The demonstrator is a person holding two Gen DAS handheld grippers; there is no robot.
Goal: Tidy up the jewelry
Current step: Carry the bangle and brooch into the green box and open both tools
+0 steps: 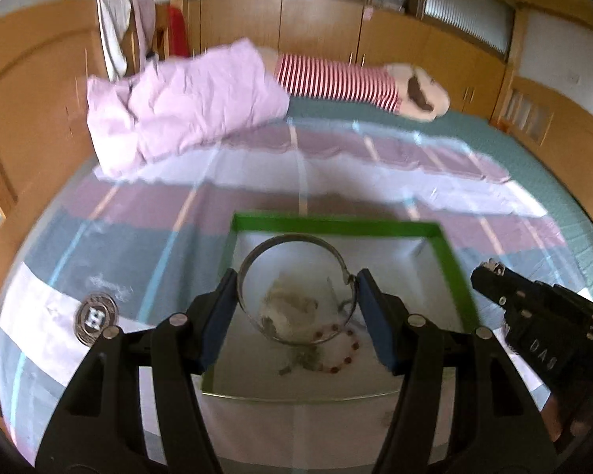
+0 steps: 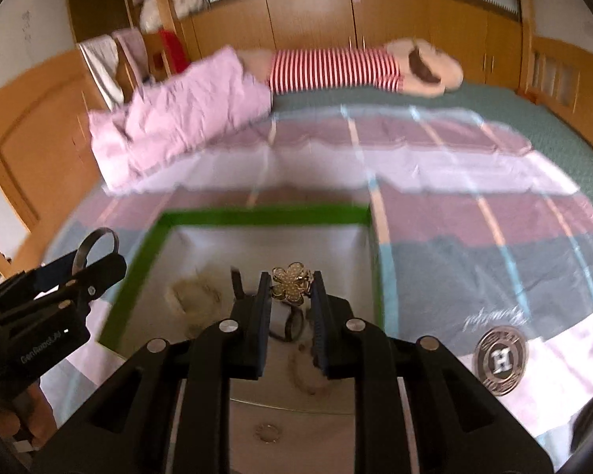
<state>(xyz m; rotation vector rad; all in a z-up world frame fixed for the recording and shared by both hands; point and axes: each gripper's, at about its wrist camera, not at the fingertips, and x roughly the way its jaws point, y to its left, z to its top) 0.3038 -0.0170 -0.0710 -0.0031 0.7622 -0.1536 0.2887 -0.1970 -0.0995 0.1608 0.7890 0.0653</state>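
A: The left gripper (image 1: 296,308) is clamped across a silver bangle (image 1: 292,288), one pad on each side of the ring. The right gripper (image 2: 290,312) stands narrow, pinching a flower-shaped brooch (image 2: 291,282) set with pale stones.

B: Both hang over the green-rimmed box (image 1: 452,272)?

A: Yes. It sits on the bed, and inside I can make out a red bead bracelet (image 1: 346,349), a pale bundle of chain or pearls (image 1: 288,310) and some darker bits I can't identify.

B: So how would you do this well?

A: My guess is each piece needs its own spot. Keep the bangle level so it doesn't spring out of the pads, and lower it where it won't snag the beads. The brooch is small; hold it low over the white floor of the box before letting go, so it can't bounce onto the bedding.

B: And around the box?

A: A striped bedspread (image 2: 454,205) in mauve, white and grey-blue, with a round silver emblem (image 2: 500,357) printed on it. Farther off, a crumpled pink quilt (image 1: 186,106) on the left and a red-and-white striped plush toy (image 1: 336,79) to its right. Beyond them, wooden wardrobes (image 1: 320,27) along the far wall. The pictures are blurred.
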